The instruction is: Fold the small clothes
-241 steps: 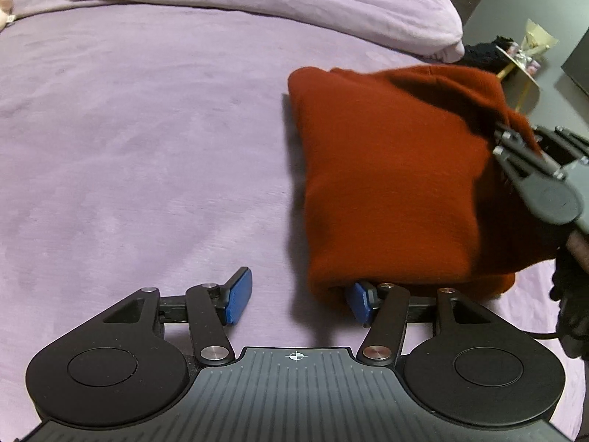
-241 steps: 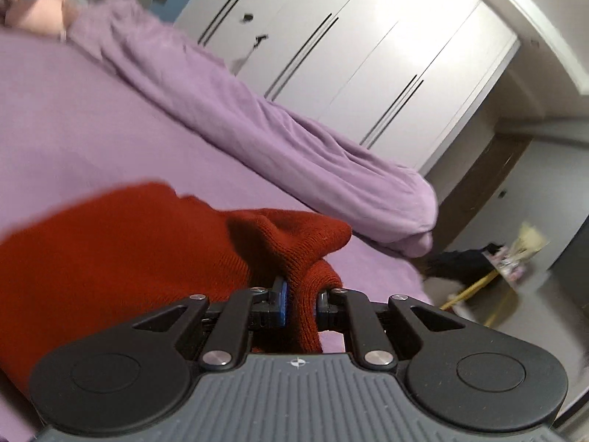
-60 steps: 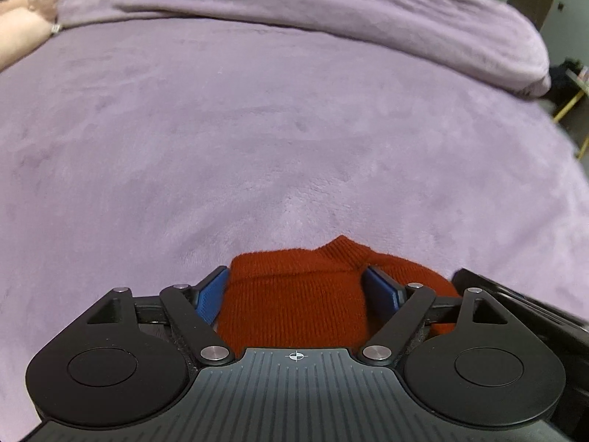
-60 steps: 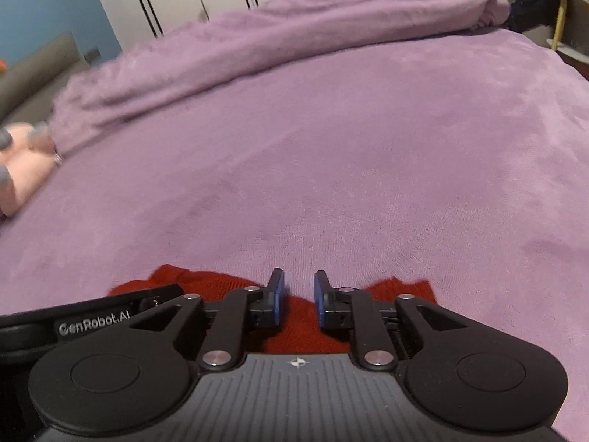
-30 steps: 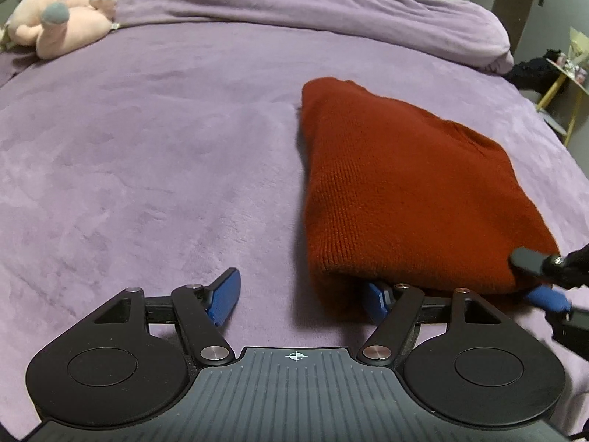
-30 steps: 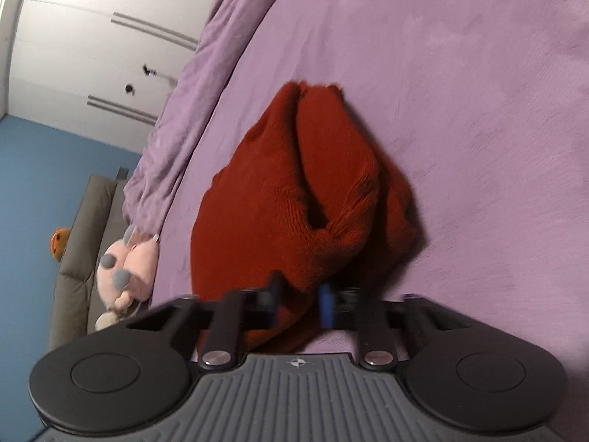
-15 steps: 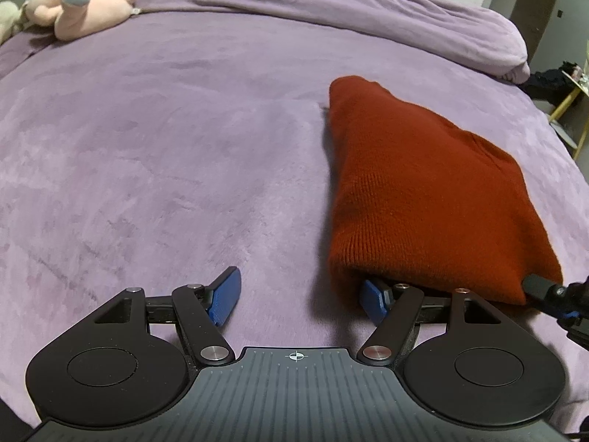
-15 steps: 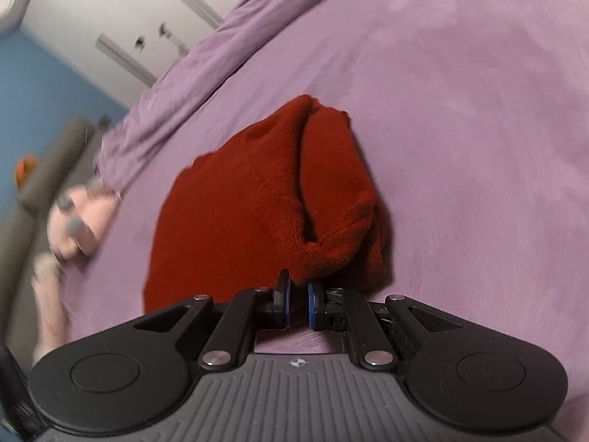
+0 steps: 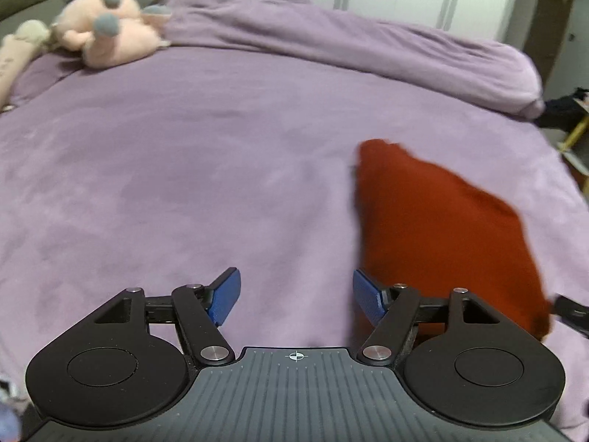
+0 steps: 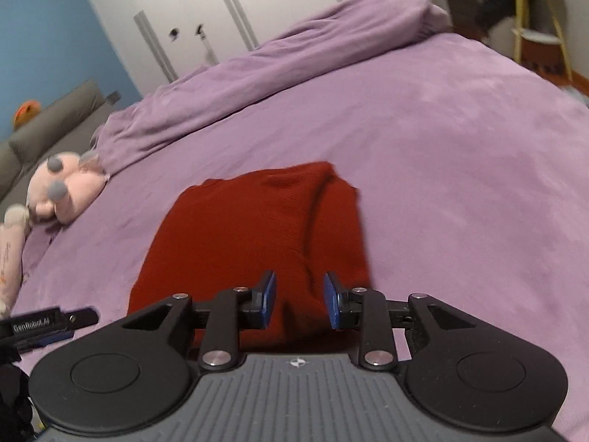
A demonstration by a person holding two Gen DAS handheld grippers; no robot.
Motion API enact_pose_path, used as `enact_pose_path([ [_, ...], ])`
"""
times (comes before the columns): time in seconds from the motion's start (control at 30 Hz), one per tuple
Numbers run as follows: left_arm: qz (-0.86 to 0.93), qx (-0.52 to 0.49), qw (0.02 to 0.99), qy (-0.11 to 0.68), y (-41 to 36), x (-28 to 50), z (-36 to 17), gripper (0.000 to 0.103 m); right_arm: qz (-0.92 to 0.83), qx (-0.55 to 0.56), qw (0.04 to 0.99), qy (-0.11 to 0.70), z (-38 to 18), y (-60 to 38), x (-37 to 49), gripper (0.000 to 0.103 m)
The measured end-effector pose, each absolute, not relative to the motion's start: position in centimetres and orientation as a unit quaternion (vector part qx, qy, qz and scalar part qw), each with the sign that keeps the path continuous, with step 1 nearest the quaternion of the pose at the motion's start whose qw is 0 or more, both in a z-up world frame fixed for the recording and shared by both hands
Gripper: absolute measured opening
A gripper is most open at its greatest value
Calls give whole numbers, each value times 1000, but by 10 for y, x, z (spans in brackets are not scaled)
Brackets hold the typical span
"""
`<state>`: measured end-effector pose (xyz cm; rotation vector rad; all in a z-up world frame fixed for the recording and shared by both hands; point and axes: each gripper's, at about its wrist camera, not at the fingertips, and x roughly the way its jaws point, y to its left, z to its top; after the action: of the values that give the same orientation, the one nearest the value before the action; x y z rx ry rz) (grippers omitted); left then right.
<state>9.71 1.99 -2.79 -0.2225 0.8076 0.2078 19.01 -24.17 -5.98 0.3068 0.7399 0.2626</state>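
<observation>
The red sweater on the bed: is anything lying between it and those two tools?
Nothing visible does. The red sweater lies right before the open right tool, and only bare purple bedspread separates it from the open left tool.

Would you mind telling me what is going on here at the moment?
A person with a handheld gripper in each hand is folding a red knit sweater on a purple bed. The sweater lies folded in a compact bundle. Both the left gripper and the right gripper are open and hold nothing. A pink plush toy lies beyond.
</observation>
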Motion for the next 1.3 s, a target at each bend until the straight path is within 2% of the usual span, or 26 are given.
enact_pose_path([
  [0.13,80,-83,908,403,-4,115,-37,74,108,57,917,379,-70,-206,219,24],
  [0.17,76,-79,905,410,-9,119,-41,74,112,57,914,386,-75,-205,226,20],
  [0.27,74,-74,905,413,-14,120,-46,75,117,60,920,370,-73,-208,224,15],
  [0.37,69,-62,906,413,-16,125,-52,81,104,42,928,356,-80,-211,218,15],
  [0.5,66,-52,901,426,-19,131,-66,87,127,66,927,347,-106,-225,216,20],
  [0.6,68,-61,901,423,-13,129,-73,93,156,97,924,335,-111,-245,210,25],
  [0.67,66,-69,900,425,-11,126,-75,93,158,117,919,342,-111,-252,208,33],
  [0.8,66,-61,895,437,-11,115,-66,93,120,67,920,367,-95,-241,189,41],
  [0.87,68,-50,894,439,-13,104,-59,93,85,57,904,414,-88,-235,179,66],
  [0.93,75,-41,892,443,-17,94,-54,93,87,80,873,473,-90,-233,171,70],
  [0.97,75,-37,891,447,-19,90,-53,93,99,95,864,483,-92,-233,162,81],
  [1.07,61,-35,889,452,-23,77,-47,95,112,81,861,490,-86,-225,143,98],
  [1.3,69,-10,891,448,-30,63,-32,98,98,-7,881,463,-53,-201,128,99],
])
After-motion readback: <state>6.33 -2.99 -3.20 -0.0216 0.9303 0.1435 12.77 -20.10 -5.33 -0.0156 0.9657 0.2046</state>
